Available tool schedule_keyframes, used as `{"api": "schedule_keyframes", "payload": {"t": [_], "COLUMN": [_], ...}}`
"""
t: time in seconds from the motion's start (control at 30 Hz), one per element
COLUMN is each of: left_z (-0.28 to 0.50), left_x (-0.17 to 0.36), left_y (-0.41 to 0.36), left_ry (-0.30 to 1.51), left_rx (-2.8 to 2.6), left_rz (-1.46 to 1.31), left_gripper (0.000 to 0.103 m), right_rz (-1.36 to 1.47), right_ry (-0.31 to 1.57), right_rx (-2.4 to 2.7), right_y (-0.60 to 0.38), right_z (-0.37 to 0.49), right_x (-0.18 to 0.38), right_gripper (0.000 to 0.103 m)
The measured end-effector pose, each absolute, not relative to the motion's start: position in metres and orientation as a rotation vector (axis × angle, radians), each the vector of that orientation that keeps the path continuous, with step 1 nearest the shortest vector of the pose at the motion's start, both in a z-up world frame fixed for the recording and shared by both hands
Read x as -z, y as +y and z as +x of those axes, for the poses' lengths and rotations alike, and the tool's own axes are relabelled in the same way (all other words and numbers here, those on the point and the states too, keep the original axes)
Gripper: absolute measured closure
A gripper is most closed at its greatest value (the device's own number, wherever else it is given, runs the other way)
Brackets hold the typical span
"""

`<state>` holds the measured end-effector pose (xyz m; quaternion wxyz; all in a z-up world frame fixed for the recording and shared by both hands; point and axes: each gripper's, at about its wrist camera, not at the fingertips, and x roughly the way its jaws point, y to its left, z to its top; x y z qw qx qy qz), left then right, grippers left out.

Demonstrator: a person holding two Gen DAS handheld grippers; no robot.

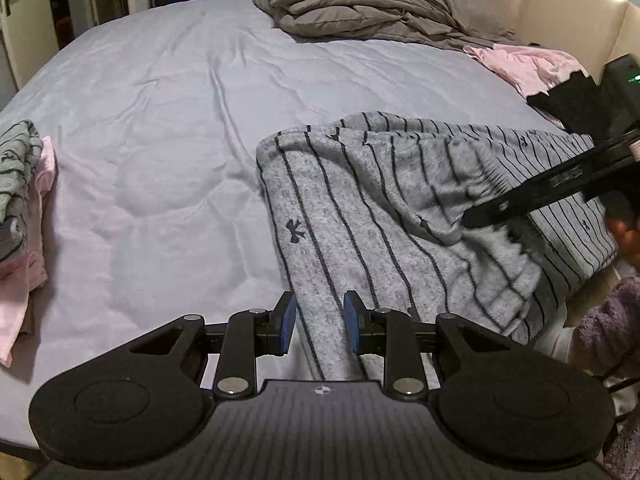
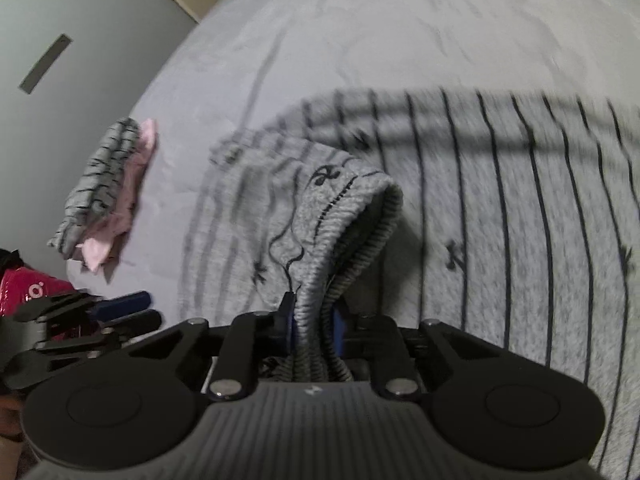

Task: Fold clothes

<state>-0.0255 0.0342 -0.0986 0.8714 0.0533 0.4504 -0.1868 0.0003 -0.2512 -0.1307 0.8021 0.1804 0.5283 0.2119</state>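
Striped grey garment (image 1: 360, 216) half-folded on bed (image 1: 160, 120); right gripper (image 2: 314, 320) clamped on waistband, left gripper (image 1: 320, 320) fingers apart w/ fabric between. Folded stack (image 1: 20, 184) left of garment; pink clothes (image 1: 528, 68) still left.

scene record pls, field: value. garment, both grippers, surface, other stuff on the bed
garment: grey striped garment, partly folded over itself on the bed
left gripper: jaws apart, fabric lying between them, not clamped
right gripper: jaws shut on the garment's ribbed hem, lifting it
surface: bed with a pale sheet
far end: folded grey duvet
left edge: small pile of striped and pink clothes
right edge: pink garment
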Motion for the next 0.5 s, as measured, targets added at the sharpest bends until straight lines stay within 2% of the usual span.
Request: {"api": "schedule_keyframes", "payload": {"t": [0.5], "left_z": [-0.02], "left_x": [0.087], "left_y": [0.022], "left_ry": [0.937], "left_rx": [0.429], "left_rz": [0.067], "left_gripper": [0.079], "right_rz": [0.33], "right_ry": [1.045], "right_rx": [-0.385], "right_y": [-0.305], "right_z": [0.008], "right_x": [-0.004], "right_gripper": [0.084]}}
